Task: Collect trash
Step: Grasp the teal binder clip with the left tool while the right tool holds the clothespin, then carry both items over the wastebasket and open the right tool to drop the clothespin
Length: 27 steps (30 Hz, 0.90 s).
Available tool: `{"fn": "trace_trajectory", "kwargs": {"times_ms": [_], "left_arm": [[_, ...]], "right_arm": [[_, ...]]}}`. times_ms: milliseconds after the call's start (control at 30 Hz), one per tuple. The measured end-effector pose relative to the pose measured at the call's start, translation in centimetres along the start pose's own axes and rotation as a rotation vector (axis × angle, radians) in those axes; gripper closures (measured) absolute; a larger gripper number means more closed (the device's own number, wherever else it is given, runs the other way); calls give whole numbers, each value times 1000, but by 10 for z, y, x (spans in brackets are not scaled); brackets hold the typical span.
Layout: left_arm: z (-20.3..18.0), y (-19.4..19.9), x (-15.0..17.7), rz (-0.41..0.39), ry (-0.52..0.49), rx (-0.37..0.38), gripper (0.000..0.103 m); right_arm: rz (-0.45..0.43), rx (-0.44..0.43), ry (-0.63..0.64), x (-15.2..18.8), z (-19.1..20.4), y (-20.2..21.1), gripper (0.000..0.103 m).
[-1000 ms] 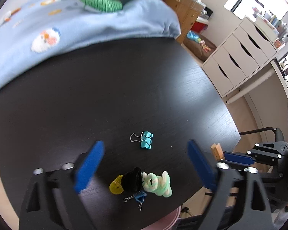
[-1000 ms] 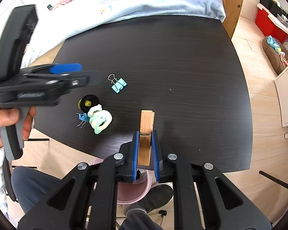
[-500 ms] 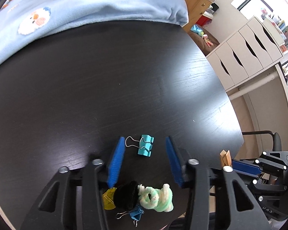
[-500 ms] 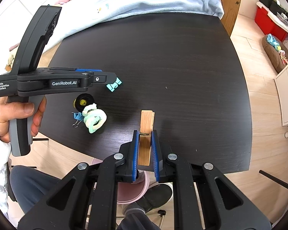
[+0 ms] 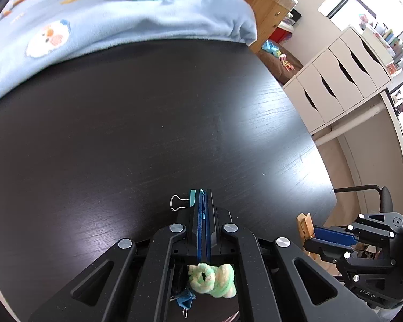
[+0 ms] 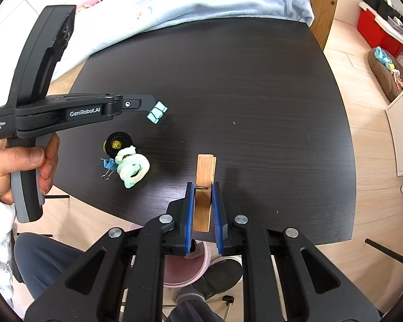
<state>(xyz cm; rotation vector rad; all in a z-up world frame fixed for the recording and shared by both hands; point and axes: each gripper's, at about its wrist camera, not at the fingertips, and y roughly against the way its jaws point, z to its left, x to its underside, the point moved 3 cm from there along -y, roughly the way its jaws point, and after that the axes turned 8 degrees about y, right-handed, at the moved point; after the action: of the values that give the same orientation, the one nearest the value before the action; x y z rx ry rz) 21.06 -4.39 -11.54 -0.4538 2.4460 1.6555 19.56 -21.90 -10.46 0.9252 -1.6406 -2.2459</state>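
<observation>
My left gripper (image 5: 202,196) is shut on a teal binder clip (image 5: 192,198), whose wire loop sticks out to the left; the right wrist view shows the clip (image 6: 157,112) held just above the black table (image 6: 255,94). My right gripper (image 6: 202,190) is shut on a wooden clothespin (image 6: 204,185) at the table's near edge. A pale green fuzzy twist (image 6: 133,166), a black and yellow tape roll (image 6: 117,142) and a small blue binder clip (image 6: 108,165) lie together on the table, below the left gripper.
A pink bin (image 6: 186,271) stands on the floor under the table's near edge. A light blue blanket (image 5: 107,26) covers the table's far side. White drawers (image 5: 344,75) and a chair (image 5: 376,196) stand to the right.
My left gripper closed onto the teal binder clip, which lay between its open fingers before. My right gripper has kept hold of the clothespin and has not moved.
</observation>
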Motion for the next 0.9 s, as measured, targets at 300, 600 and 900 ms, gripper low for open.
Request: {"fn": "trace_trajectory", "kwargs": {"times_ms": [300, 600, 900], "left_arm": [[-15, 49, 20, -97, -100, -62, 102], [-29, 100, 64, -184, -165, -91, 102], [-29, 134, 116, -256, -189, -118, 102]], "right_arm": [[-41, 7, 30, 2, 14, 15, 90], [-102, 34, 83, 9, 40, 46, 90], [-174, 48, 146, 29, 68, 78, 90]]}}
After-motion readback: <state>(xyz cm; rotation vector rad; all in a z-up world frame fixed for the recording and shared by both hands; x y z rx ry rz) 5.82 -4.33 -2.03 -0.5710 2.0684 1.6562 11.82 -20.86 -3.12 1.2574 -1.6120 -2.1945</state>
